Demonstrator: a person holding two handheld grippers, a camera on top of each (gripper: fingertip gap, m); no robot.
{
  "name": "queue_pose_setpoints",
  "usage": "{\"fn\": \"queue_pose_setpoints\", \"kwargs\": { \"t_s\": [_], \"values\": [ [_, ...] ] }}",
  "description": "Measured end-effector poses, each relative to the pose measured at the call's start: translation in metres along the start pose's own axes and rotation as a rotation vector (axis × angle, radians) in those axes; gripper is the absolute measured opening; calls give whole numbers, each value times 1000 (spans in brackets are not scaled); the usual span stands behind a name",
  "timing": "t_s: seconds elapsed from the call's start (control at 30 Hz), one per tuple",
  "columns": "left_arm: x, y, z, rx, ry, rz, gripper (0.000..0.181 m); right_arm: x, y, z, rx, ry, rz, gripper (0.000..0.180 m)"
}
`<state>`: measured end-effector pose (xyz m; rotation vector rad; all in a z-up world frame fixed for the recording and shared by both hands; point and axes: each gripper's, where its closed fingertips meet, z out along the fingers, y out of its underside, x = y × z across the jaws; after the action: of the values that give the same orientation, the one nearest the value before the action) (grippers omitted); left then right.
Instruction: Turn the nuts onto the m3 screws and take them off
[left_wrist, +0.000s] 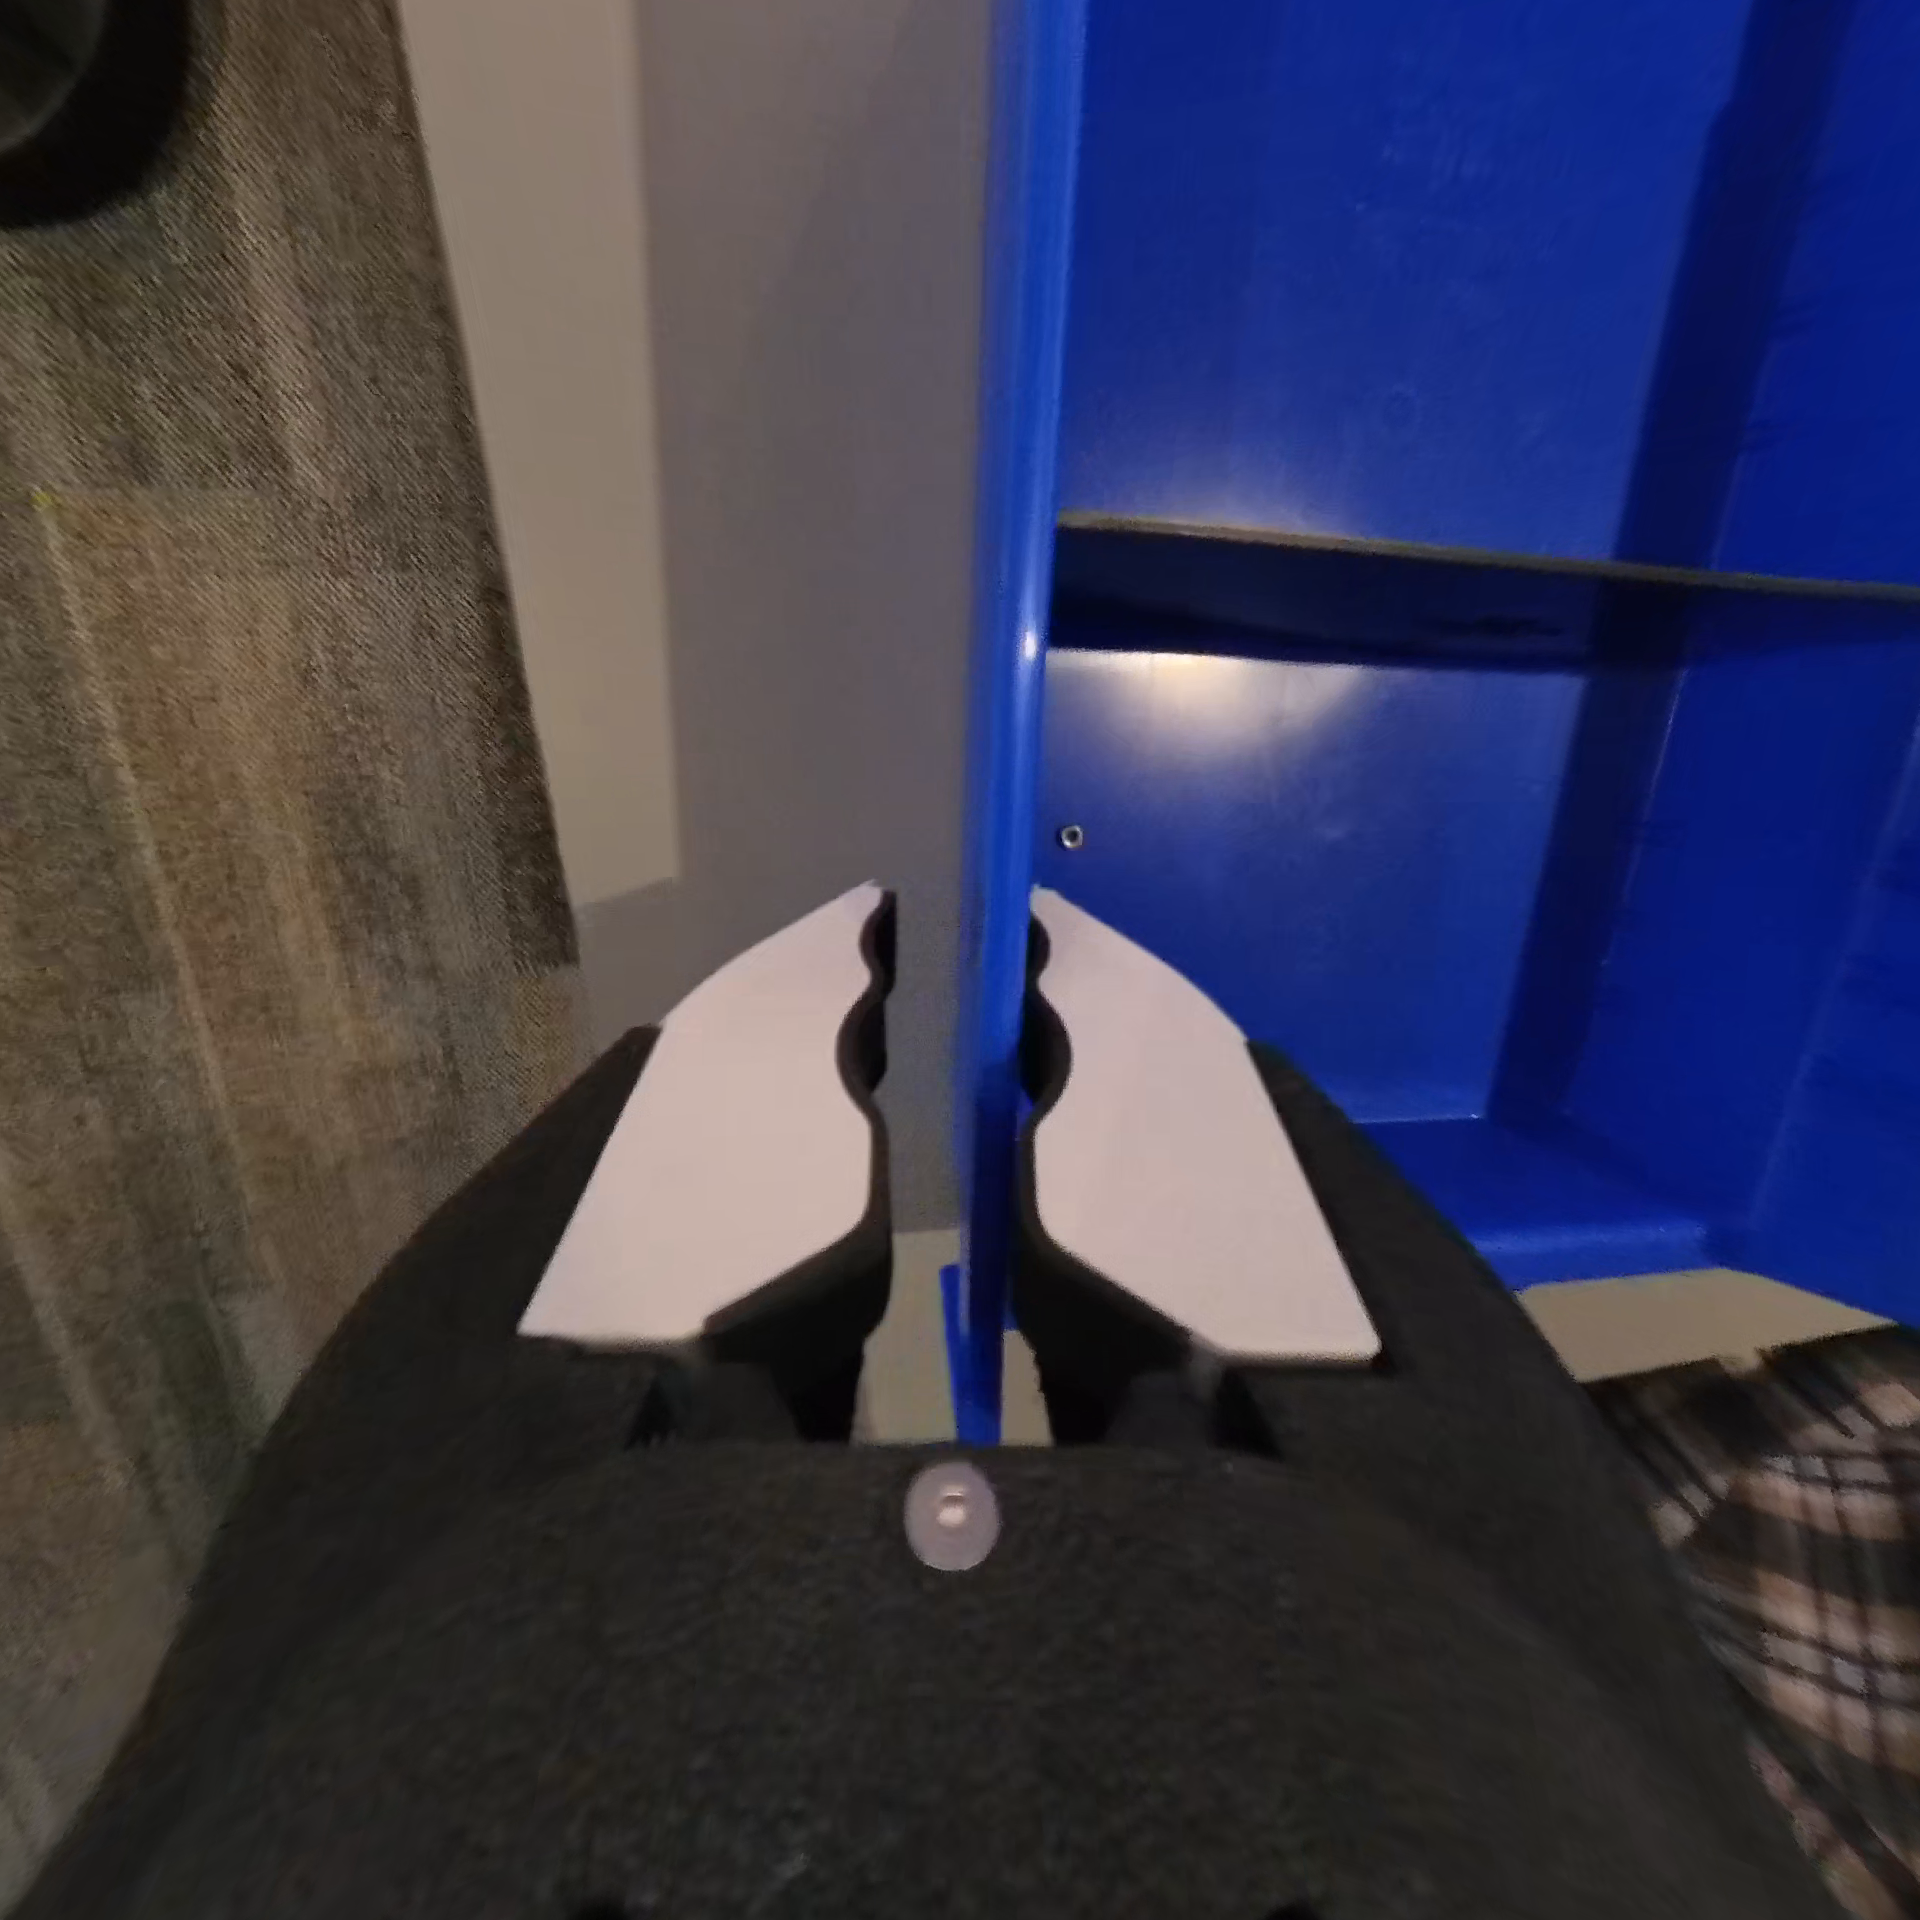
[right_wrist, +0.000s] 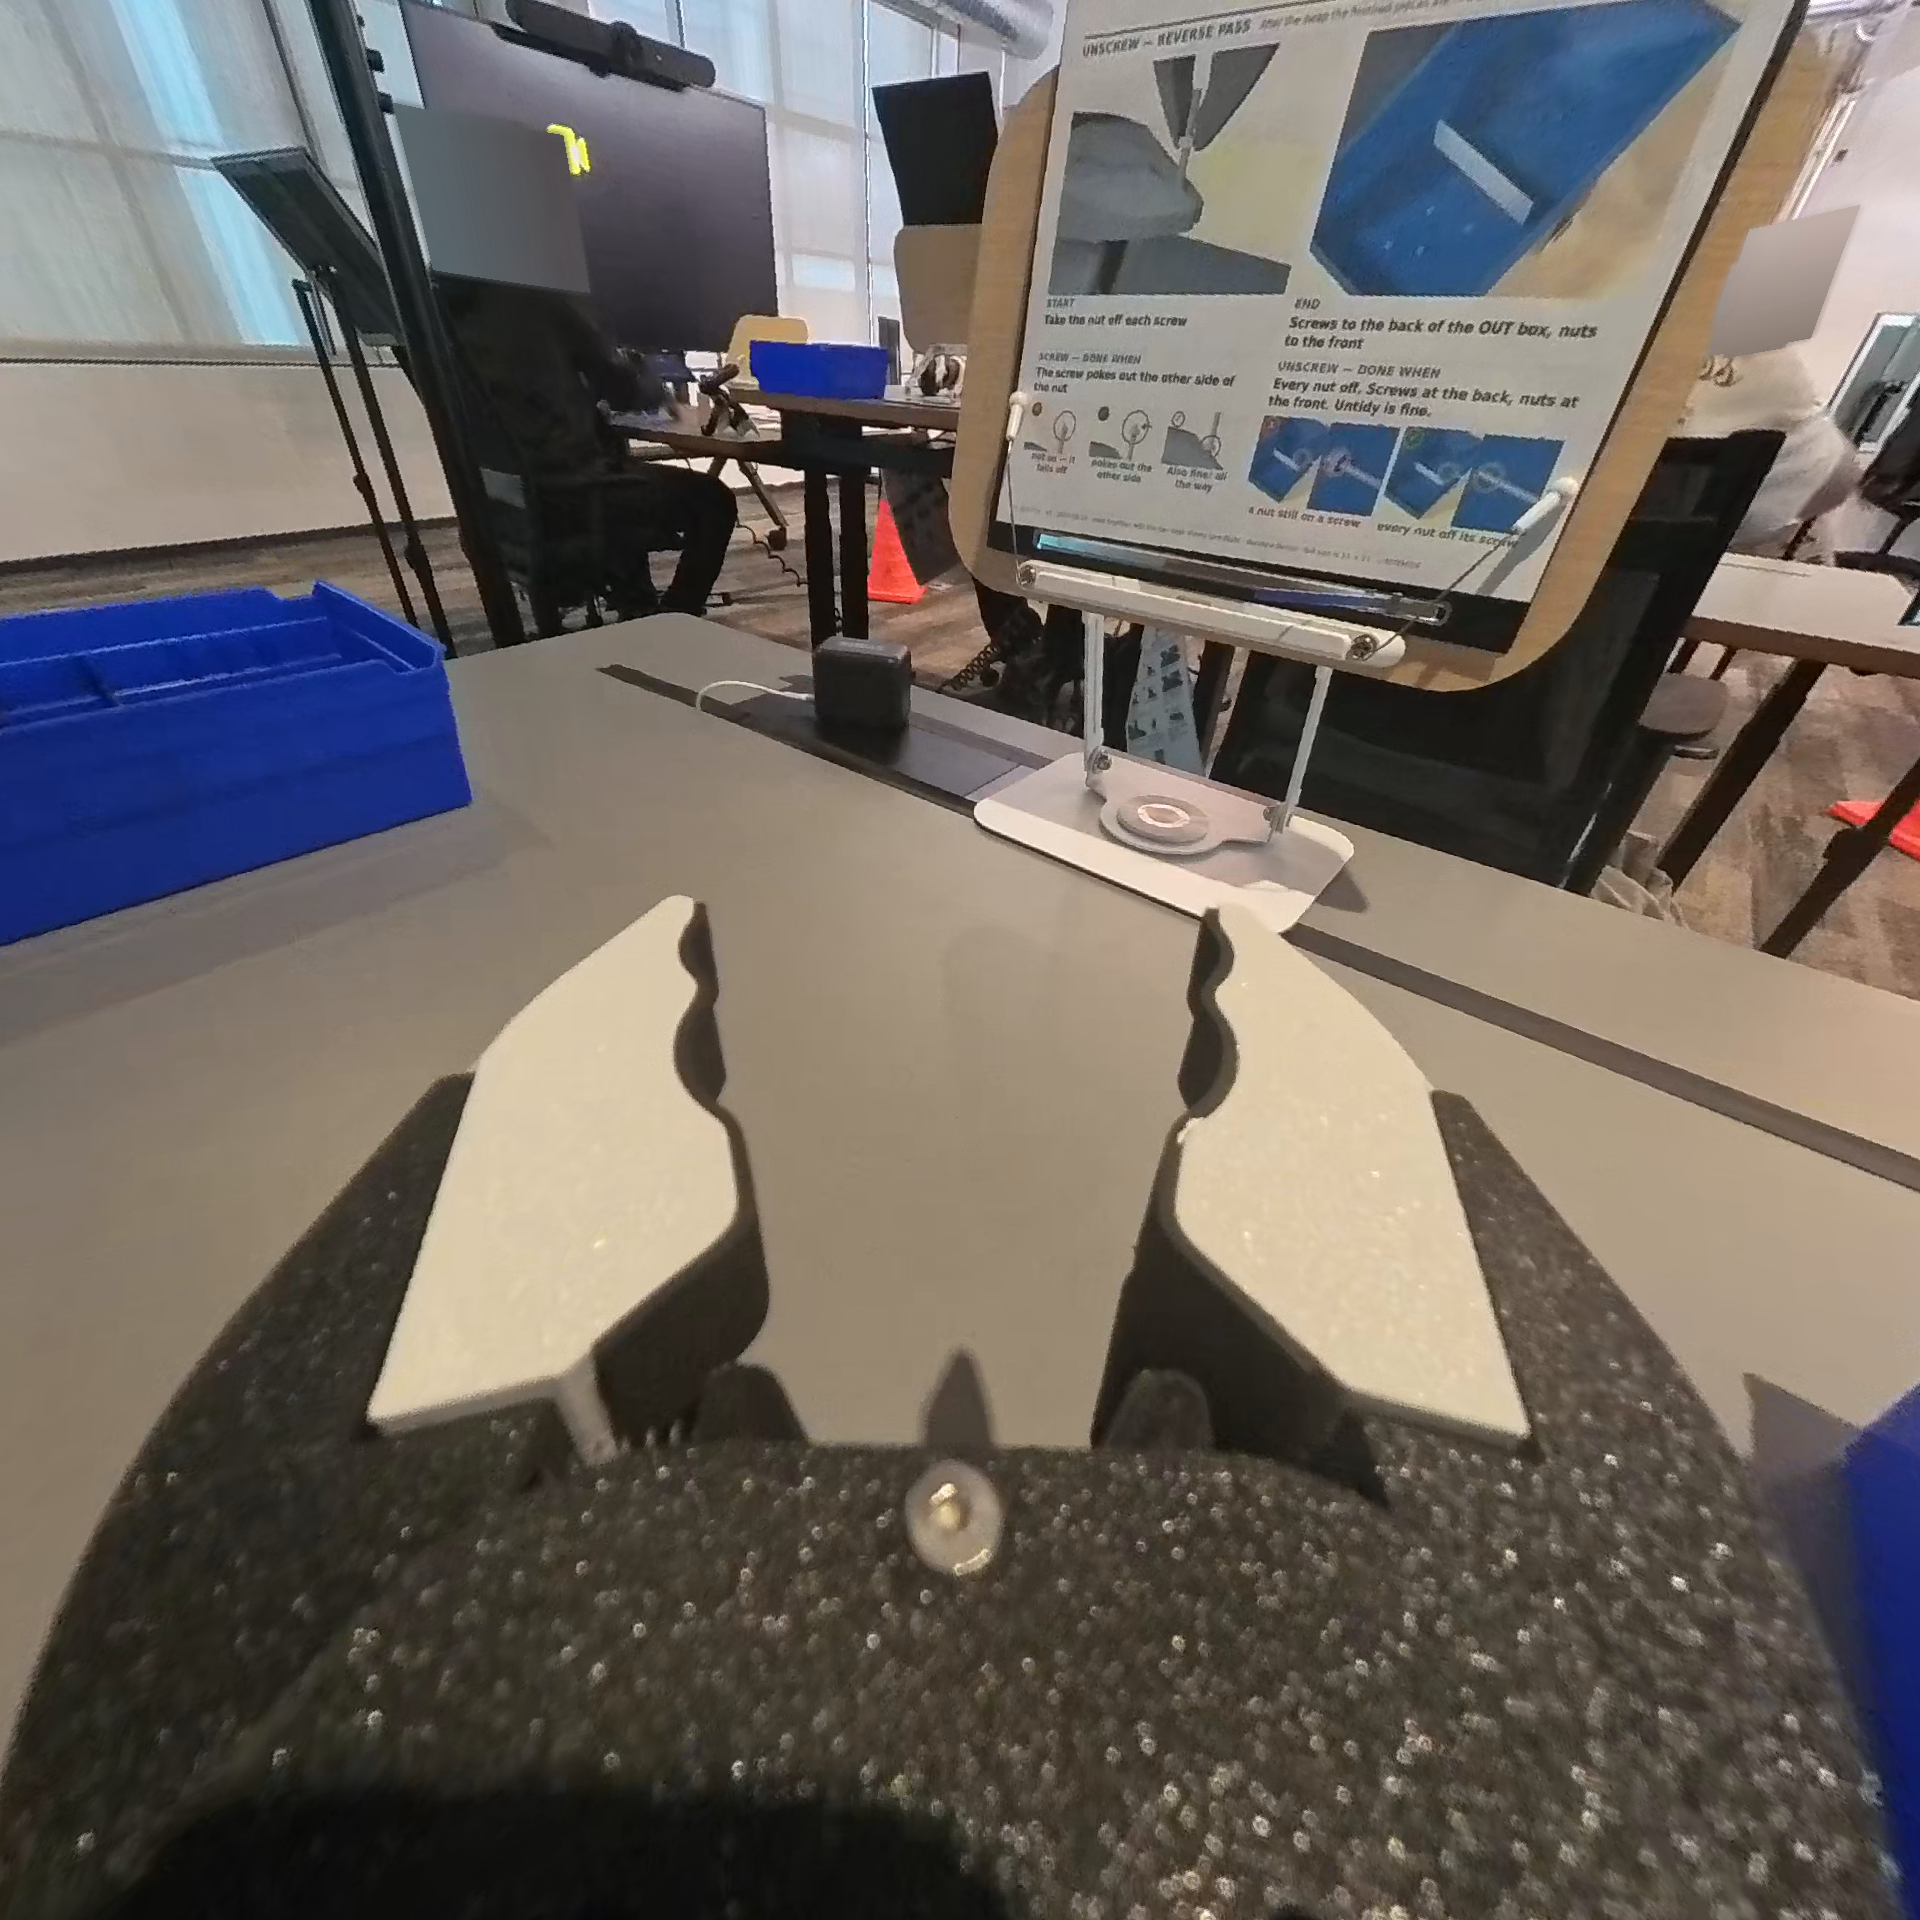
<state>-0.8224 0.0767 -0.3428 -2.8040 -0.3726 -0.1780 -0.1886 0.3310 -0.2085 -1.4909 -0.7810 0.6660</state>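
1. We see the left claw (left_wrist: 961, 914) closed onto the side wall of a blue bin (left_wrist: 1013, 727), one finger outside, one inside.
2. We spot one small nut (left_wrist: 1069, 837) on the bin floor, just inside that wall, near the claw tips.
3. Our right claw (right_wrist: 951, 925) is spread wide, holding nothing, over the grey tabletop (right_wrist: 883, 883).
4. We see a second blue bin (right_wrist: 208, 727) at far left on the tabletop and an instruction sheet on a stand (right_wrist: 1340, 312) ahead.

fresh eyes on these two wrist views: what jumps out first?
In the left wrist view, the left claw is closed over the side wall of a blue divided bin, with one small nut lying just inside. In the right wrist view, the right claw gapes open and empty over the grey table, facing a propped instruction tablet.
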Motion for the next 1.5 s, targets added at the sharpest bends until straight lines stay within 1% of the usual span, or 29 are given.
{"fn": "queue_pose_setpoints", "kwargs": {
  "t_s": [0.07,0.13,0.23,0.27,0.33,0.4,0.47,0.7,0.8,0.9,1.03,1.13,1.27,1.5],
  "values": [
    [-3,-10,-12,65,-29,43,29,1,0,-2,0,3,0,87],
    [-1,-25,-33,161,-72,146,31,2,0,-5,4,9,0,87],
    [32,-45,-69,327,-86,427,30,6,-1,-8,11,16,7,87],
    [45,-46,-75,343,-94,545,30,6,0,-9,12,16,11,87],
    [66,-37,-72,285,-106,775,29,6,1,-10,15,14,18,87],
    [76,-23,-58,169,-69,928,28,5,4,-9,15,9,22,87],
    [74,-12,-43,49,-49,1012,31,4,5,-10,14,7,21,87],
    [55,5,-7,-304,-120,1252,41,7,4,-23,18,29,23,87],
    [50,10,7,-424,-121,1310,42,7,5,-26,15,34,20,87],
    [45,8,14,-493,-135,1325,38,7,6,-28,12,36,24,87],
    [38,4,21,-549,-170,1320,37,9,8,-32,8,44,22,87],
    [31,4,24,-591,-215,1322,39,12,8,-35,8,52,24,87],
    [29,7,30,-625,-223,1312,40,13,10,-36,4,54,25,87],
    [23,16,36,-719,-241,1328,34,14,12,-35,3,51,30,87]
  ]
}}
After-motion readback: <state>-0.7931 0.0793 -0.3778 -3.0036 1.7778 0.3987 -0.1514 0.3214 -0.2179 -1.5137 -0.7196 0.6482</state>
